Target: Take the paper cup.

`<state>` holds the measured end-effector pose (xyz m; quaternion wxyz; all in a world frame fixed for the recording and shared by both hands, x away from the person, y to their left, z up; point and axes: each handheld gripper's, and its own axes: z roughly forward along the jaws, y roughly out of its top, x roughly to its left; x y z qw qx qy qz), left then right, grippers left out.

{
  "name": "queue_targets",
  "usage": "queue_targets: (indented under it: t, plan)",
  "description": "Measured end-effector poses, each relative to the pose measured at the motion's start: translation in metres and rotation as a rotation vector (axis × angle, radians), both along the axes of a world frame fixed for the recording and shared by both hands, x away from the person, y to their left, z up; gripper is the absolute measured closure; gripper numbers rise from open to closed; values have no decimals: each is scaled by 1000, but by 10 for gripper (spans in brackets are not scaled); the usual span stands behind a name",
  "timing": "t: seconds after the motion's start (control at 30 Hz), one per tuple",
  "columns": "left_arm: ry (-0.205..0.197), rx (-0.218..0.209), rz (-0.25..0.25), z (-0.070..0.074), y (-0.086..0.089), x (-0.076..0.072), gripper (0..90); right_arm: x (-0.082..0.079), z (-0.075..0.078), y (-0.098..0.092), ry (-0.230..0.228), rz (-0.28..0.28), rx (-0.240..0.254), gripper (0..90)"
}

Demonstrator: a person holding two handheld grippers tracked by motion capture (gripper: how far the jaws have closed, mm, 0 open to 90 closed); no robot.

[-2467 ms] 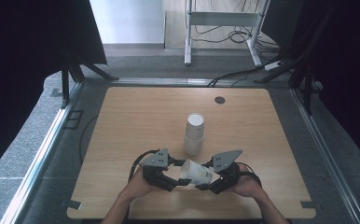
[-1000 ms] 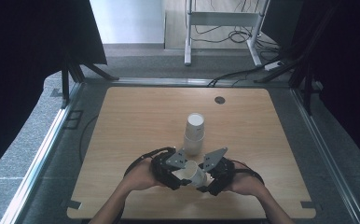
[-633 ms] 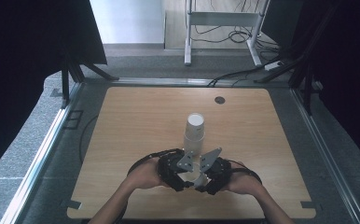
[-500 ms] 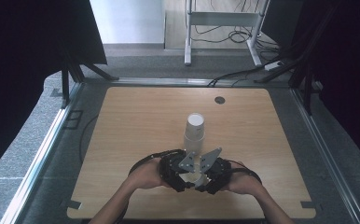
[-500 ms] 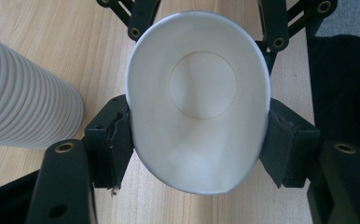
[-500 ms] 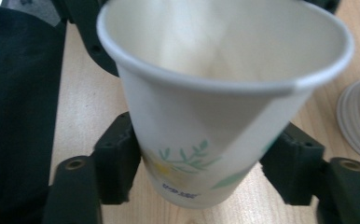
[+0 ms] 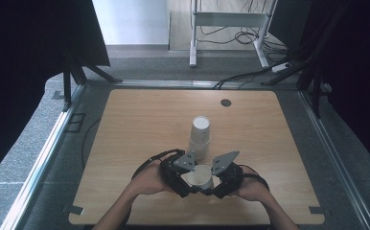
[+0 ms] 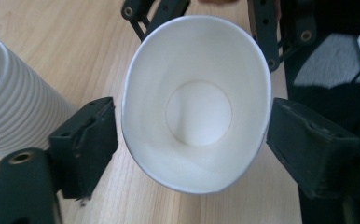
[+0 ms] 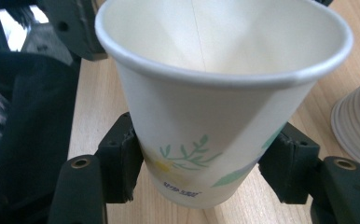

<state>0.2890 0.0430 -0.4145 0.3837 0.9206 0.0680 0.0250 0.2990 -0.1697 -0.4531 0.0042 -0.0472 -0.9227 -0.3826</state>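
While your right gripper (image 9: 201,168) pinches the paper cup (image 9: 215,93) low on its wall, creasing it, your left gripper (image 8: 192,135) has just been opening: its jaws now stand spread on either side of the rim, pads clear of it. You hold the cup just in front of the cup stack (image 7: 200,136), near the table's (image 7: 125,124) front edge. Squeeze harder and the thin wall may buckle or the cup pop out. A careless swing could topple the stack. Below the cup's leaf print sits a small line of writing, too blurred to read.
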Motion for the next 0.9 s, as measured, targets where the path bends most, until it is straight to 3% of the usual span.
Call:
queue_targets:
  t: [0.1, 0.23, 0.43, 0.7, 0.8, 0.9]
  plan:
    - [8, -56, 22, -2, 2, 0, 147, -1, -2, -3, 5, -12, 54, 359]
    - [24, -124, 40, -5, 5, 2, 149, -2, -5, -3, 5, -10, 83, 358]
    - [47, -179, 42, -11, 6, 3, 158, -3, -9, -4, -6, -18, 135, 358]
    - [41, -194, 35, -14, 4, 2, 208, -4, -13, -4, -16, -25, 174, 358]
    - [29, -189, 30, -13, 4, 0, 276, -3, -14, -4, -14, -28, 179, 359]
    - [13, -175, 22, -12, 3, -1, 289, -4, -14, -3, -10, -29, 179, 359]
